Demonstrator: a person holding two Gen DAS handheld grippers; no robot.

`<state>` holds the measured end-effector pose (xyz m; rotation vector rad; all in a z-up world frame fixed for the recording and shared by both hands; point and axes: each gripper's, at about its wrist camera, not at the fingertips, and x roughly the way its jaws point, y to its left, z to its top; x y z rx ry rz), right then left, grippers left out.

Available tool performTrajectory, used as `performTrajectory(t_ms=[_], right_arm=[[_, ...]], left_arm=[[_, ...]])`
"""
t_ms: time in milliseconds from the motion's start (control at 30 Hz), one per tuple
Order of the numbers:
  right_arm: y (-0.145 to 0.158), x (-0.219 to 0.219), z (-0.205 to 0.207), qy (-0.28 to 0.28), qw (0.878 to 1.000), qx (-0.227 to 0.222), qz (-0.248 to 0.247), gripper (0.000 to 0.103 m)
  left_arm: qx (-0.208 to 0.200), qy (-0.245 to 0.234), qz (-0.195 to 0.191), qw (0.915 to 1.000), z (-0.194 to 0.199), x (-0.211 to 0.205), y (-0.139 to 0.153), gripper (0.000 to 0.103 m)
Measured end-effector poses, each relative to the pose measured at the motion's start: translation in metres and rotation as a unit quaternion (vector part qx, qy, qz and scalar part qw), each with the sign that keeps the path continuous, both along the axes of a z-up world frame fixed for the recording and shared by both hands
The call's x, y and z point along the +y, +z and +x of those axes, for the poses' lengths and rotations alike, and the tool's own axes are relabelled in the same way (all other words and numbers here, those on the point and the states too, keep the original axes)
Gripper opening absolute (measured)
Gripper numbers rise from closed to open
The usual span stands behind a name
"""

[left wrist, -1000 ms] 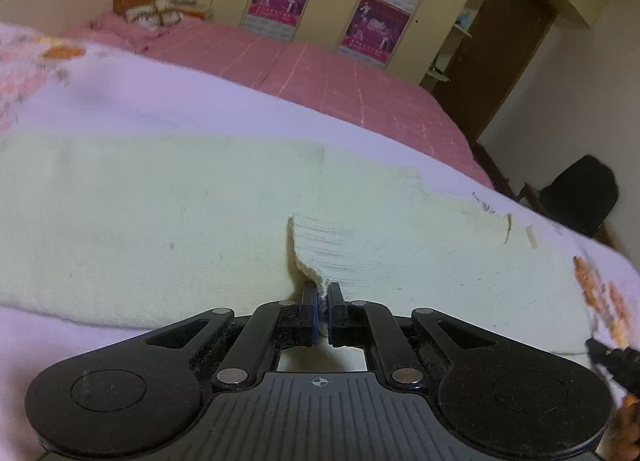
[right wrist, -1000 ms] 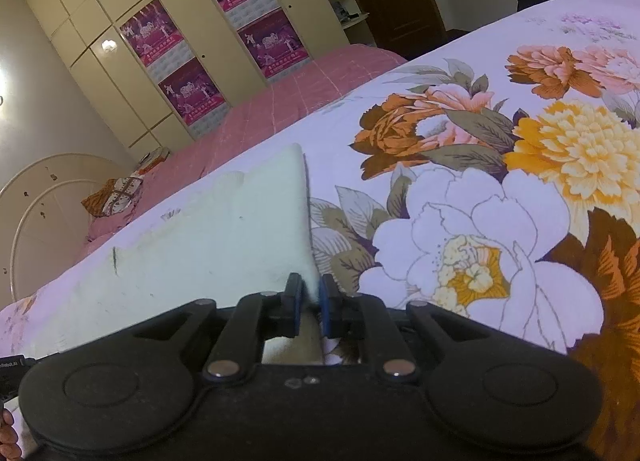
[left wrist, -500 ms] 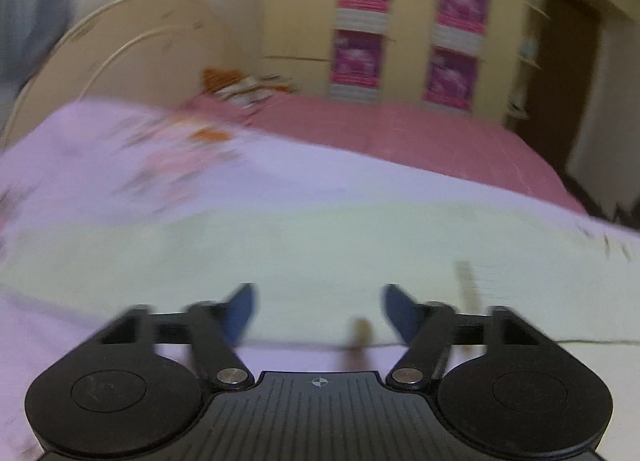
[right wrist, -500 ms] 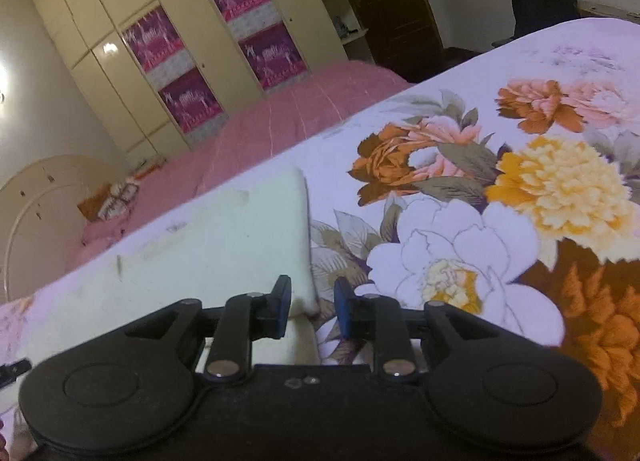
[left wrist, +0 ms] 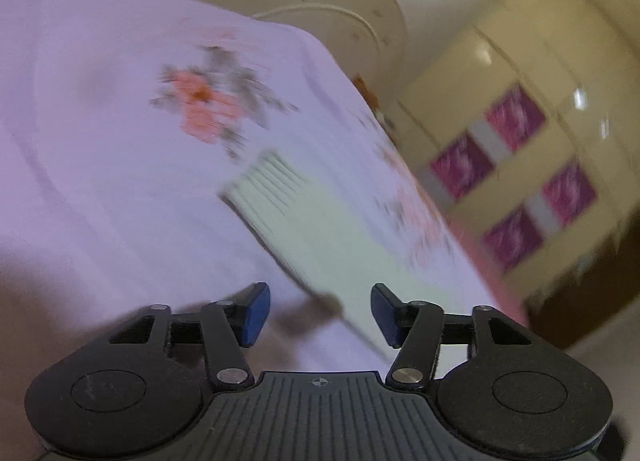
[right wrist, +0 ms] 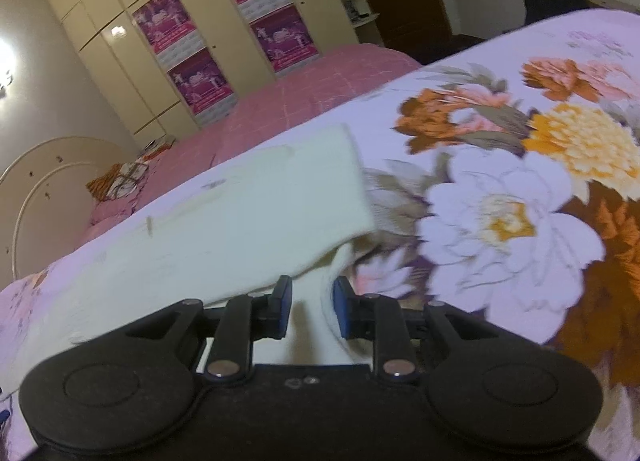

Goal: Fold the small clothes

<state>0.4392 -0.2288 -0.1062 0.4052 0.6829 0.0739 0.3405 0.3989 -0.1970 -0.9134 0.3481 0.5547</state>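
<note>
Both grippers hold nothing — the left gripper (left wrist: 318,313) gapes wide, the right gripper (right wrist: 308,307) part-open astride the cream garment (right wrist: 240,221).

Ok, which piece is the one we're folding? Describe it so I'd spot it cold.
Start at the floral bedspread. On it lies the cream knit garment, a long flat strip reaching under the right gripper, whose fingers stand apart. It is plain and pale, unlike the printed flowers beside it.

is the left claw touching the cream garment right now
Apart. In the left wrist view the left claw is wide open with nothing between its fingers, and the cream garment lies on the floral bedspread beyond them.
</note>
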Motion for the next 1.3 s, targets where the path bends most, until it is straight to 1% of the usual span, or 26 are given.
performTrajectory(t_ms=[33, 67, 100, 167, 267, 300, 333, 367, 400, 467, 533, 600, 667, 700, 767, 900, 1000, 1100, 1167, 1300], right_arm=[[0.002, 0.005, 0.000, 0.003, 1.000, 0.000, -0.003, 0.024], [0.004, 0.010, 0.001, 0.005, 1.000, 0.000, -0.006, 0.024], [0.005, 0.013, 0.001, 0.006, 1.000, 0.000, -0.008, 0.024], [0.009, 0.018, 0.002, 0.006, 1.000, 0.001, -0.013, 0.025], [0.012, 0.023, 0.001, 0.004, 1.000, 0.003, -0.021, 0.025], [0.013, 0.024, 0.001, 0.004, 1.000, 0.003, -0.023, 0.025], [0.014, 0.024, 0.001, 0.003, 1.000, 0.004, -0.024, 0.025], [0.015, 0.025, 0.001, 0.003, 1.000, 0.004, -0.026, 0.025], [0.016, 0.025, 0.001, 0.002, 1.000, 0.004, -0.026, 0.025], [0.019, 0.026, -0.001, 0.003, 1.000, -0.002, -0.024, 0.024], [0.023, 0.027, -0.004, 0.005, 1.000, -0.011, -0.027, 0.024], [0.026, 0.027, -0.004, 0.007, 1.000, -0.016, -0.025, 0.024], [0.027, 0.024, -0.004, 0.007, 1.000, -0.020, -0.022, 0.024], [0.027, 0.023, -0.004, 0.008, 1.000, -0.022, -0.019, 0.024], [0.026, 0.019, -0.003, 0.008, 1.000, -0.024, -0.012, 0.024], [0.021, 0.007, -0.003, 0.005, 1.000, -0.024, 0.001, 0.024], [0.018, -0.009, -0.007, -0.003, 1.000, -0.024, 0.006, 0.024], [0.014, -0.033, -0.011, -0.015, 1.000, -0.020, 0.014, 0.024], [0.012, -0.047, -0.014, -0.021, 0.999, -0.018, 0.019, 0.024], [0.011, -0.070, -0.020, -0.025, 0.999, -0.021, 0.027, 0.024]], left_arm=[[-0.009, 0.011, -0.012, 0.9998, 0.002, 0.010, -0.006, 0.044], [-0.014, 0.023, -0.025, 0.9993, 0.005, 0.019, -0.012, 0.034], [-0.020, 0.032, -0.038, 0.9986, 0.007, 0.027, -0.017, 0.027], [-0.030, 0.040, -0.056, 0.9972, 0.013, 0.039, -0.022, 0.021], [-0.026, 0.040, -0.055, 0.9974, 0.030, 0.053, -0.024, 0.019], [-0.022, 0.036, -0.052, 0.9977, 0.037, 0.054, -0.023, 0.010], [-0.015, 0.033, -0.049, 0.9981, 0.042, 0.055, -0.021, 0.003], [-0.013, 0.029, -0.047, 0.9984, 0.048, 0.055, -0.017, 0.003], [-0.027, 0.017, -0.036, 0.9989, 0.054, 0.052, -0.011, 0.003], [-0.038, -0.016, -0.003, 0.9991, 0.068, 0.038, 0.006, 0.003], [-0.055, -0.058, 0.017, 0.9967, 0.086, 0.020, 0.023, 0.003], [-0.067, -0.102, 0.037, 0.9918, 0.107, -0.006, 0.040, 0.003], [-0.072, -0.154, 0.053, 0.9840, 0.129, -0.039, 0.056, 0.003], [-0.071, -0.180, 0.066, 0.9790, 0.142, -0.059, 0.064, 0.003], [-0.065, -0.223, 0.078, 0.9695, 0.165, -0.097, 0.074, 0.003], [-0.051, -0.304, 0.109, 0.9451, 0.209, -0.180, 0.084, 0.003], [-0.040, -0.355, 0.131, 0.9248, 0.229, -0.242, 0.083, 0.003], [-0.025, -0.397, 0.152, 0.9048, 0.247, -0.297, 0.080, 0.003], [-0.016, -0.419, 0.162, 0.8931, 0.253, -0.330, 0.083, 0.003], [0.019, -0.454, 0.178, 0.8728, 0.264, -0.384, 0.077, 0.003]])
